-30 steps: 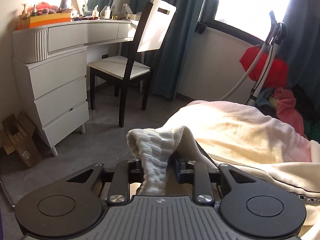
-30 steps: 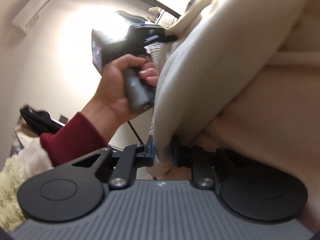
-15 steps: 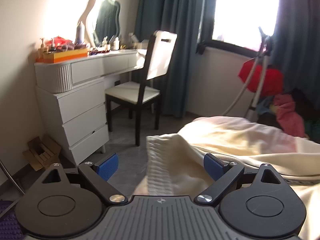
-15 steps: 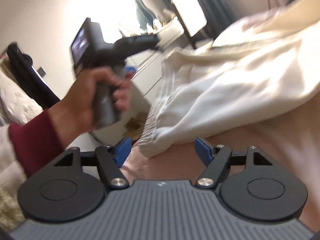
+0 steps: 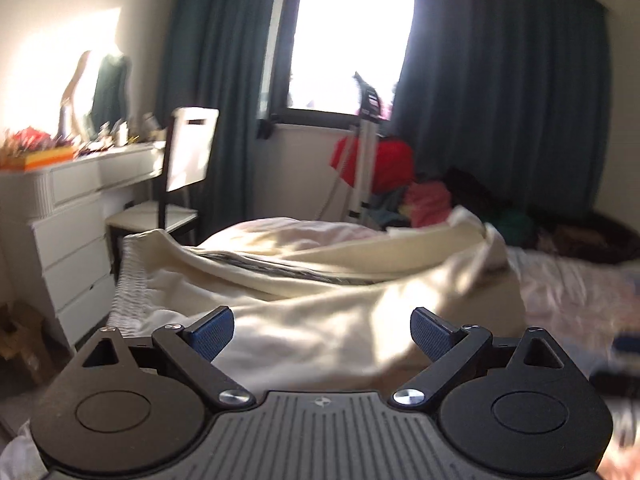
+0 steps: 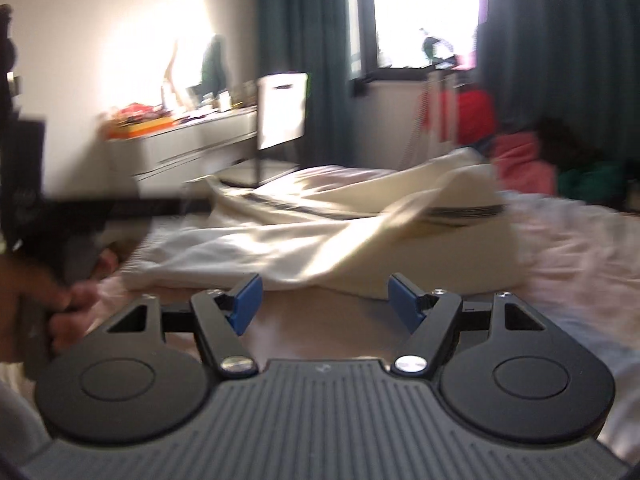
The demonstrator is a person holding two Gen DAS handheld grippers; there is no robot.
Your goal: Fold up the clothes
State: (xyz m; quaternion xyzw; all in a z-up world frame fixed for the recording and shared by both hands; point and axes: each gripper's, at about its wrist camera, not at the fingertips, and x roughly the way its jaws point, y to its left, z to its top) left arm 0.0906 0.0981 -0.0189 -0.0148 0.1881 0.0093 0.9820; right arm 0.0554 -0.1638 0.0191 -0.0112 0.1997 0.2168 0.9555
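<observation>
At far left a white dresser point(image 5: 68, 216) stands against the wall, its top crowded with small items and an orange box point(image 5: 44, 158), with a mirror point(image 5: 102, 92) behind. Next to it a dark-framed chair point(image 5: 176, 184) with a white seat is drawn up close to the bed's left edge, leaving only a narrow strip of grey floor point(image 5: 16, 396) between furniture and mattress. Teal curtains point(image 5: 216, 80) frame a bright window point(image 5: 352, 36). Below it a white stand point(image 5: 362, 168) and a red heap point(image 5: 384, 164) sit beside a pile of coloured laundry (pink, green, dark).

The cream garment point(image 5: 320, 304) lies crumpled on the bed point(image 5: 576, 292), its ribbed hem point(image 5: 128, 280) at the left edge and a dark stripe across its folds. Bare pinkish sheet stretches to the right.

The left gripper point(image 5: 322, 330) hovers with jaws spread wide over the cloth, holding nothing. The right gripper point(image 6: 325, 300) is likewise spread and empty, just short of the garment's near edge; both views are motion-blurred.
</observation>
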